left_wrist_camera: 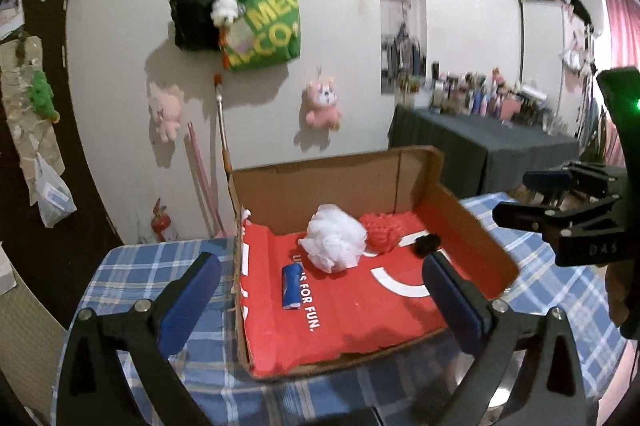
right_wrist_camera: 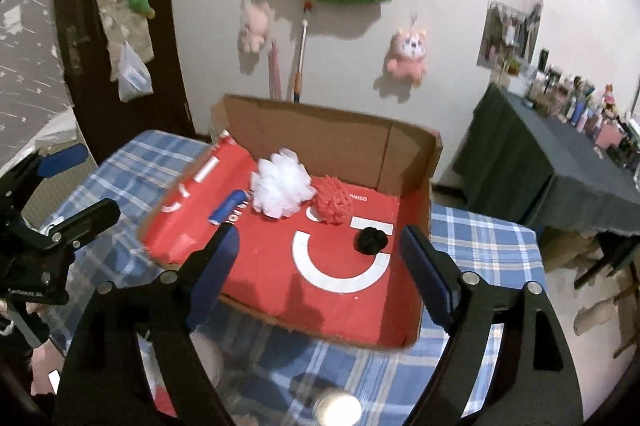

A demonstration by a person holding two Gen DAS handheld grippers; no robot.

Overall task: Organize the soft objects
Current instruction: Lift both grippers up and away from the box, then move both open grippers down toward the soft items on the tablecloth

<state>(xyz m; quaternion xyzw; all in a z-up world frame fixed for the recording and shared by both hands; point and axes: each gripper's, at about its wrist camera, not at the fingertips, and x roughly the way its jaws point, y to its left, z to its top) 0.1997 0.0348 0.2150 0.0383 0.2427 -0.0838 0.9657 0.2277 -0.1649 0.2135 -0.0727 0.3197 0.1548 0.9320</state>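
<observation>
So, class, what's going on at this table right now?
A person holds two grippers, both open and empty, above a cardboard box on a plaid-covered table. Inside the box lie a white pouf, a red spiky ball, a blue roll and a small black object. Neither the left gripper nor the right gripper touches anything.

Both wrist cams look down fwd, close over the cardboard box (left_wrist_camera: 472,226) (right_wrist_camera: 420,194); left cam from box's left, right cam from right.

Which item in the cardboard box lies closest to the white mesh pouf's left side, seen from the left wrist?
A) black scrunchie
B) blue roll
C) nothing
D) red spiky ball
B: the blue roll lies just left of and below the white mesh pouf in the cardboard box.
</observation>
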